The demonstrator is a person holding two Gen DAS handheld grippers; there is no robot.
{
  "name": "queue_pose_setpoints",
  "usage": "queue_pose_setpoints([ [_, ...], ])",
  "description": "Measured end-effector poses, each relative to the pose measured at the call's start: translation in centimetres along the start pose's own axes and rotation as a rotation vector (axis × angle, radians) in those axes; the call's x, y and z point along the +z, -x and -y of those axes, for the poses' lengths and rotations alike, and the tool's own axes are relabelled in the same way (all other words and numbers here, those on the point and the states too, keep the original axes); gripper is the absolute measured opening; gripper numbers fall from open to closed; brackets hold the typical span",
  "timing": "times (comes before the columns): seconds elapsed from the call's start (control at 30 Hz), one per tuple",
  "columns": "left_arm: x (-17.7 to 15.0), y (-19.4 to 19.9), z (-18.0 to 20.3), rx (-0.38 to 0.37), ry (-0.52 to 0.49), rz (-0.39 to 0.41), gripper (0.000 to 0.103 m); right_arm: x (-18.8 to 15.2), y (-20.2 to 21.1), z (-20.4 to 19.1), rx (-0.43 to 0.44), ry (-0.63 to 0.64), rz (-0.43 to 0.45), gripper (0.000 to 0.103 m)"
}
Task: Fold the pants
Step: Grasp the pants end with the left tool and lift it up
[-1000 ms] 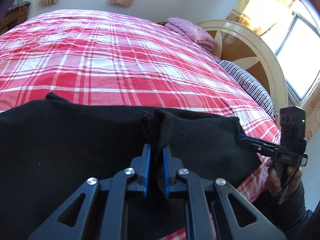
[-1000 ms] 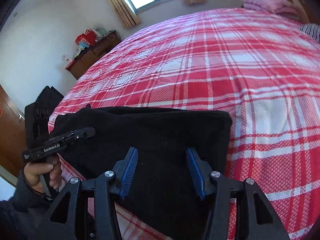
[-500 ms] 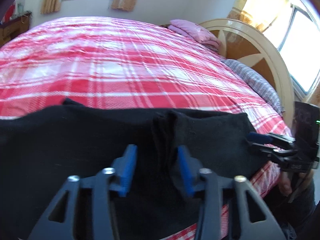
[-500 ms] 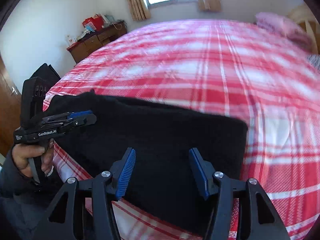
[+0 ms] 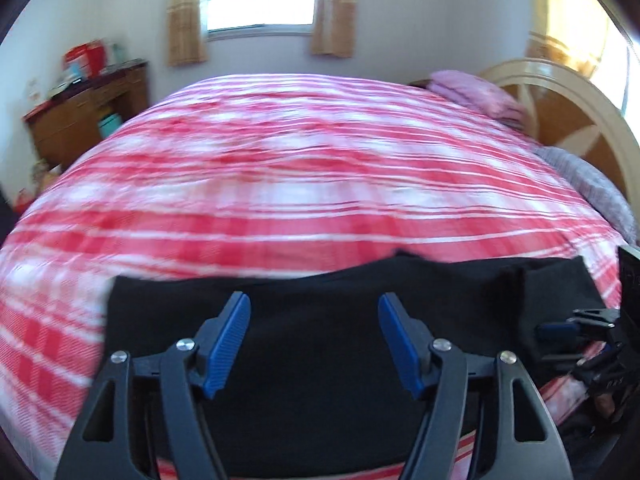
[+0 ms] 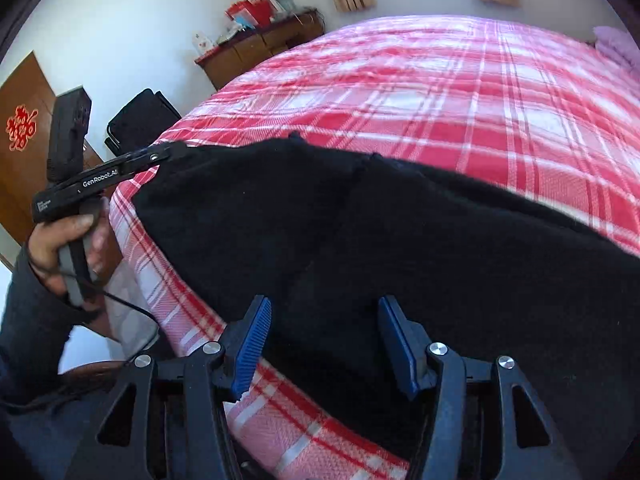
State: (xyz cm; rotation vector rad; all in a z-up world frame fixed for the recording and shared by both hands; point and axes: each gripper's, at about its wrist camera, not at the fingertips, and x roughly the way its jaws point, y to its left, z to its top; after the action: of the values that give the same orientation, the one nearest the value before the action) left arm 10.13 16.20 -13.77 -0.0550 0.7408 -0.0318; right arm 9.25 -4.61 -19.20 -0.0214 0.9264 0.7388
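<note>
Black pants (image 5: 320,320) flat at bed (image 5: 304,184) near edge: soft, limp, light, non-slip knit. Left gripper (image 5: 314,344), right gripper (image 6: 324,344) both wide open, empty. Judgement: pinch folded-edge corners, all layers.

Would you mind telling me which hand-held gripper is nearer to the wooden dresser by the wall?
Left. The left hand-held gripper sits at the black pants' end toward the wooden dresser; the right hand-held gripper is farther along the near edge, away from it.
</note>
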Motion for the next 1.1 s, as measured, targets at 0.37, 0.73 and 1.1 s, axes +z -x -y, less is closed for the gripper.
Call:
queue_pose_setpoints([
  [0.37,-2.1,-0.4,-10.6,0.122,0.168,-0.043,0.069,0.4,3.0,0.9,0.007,-0.045,0.135,0.058],
  [0.73,-3.6,-1.9,-11.7,0.042,0.202,-0.055,0.047,-0.4,2.3,2.2,-0.017,-0.103,0.127,0.058],
  [1.1,-4.1,-2.2,-12.7,-0.043,0.238,-0.031,0.049,-0.7,2.0,2.1,-0.03,-0.097,0.124,0.058],
])
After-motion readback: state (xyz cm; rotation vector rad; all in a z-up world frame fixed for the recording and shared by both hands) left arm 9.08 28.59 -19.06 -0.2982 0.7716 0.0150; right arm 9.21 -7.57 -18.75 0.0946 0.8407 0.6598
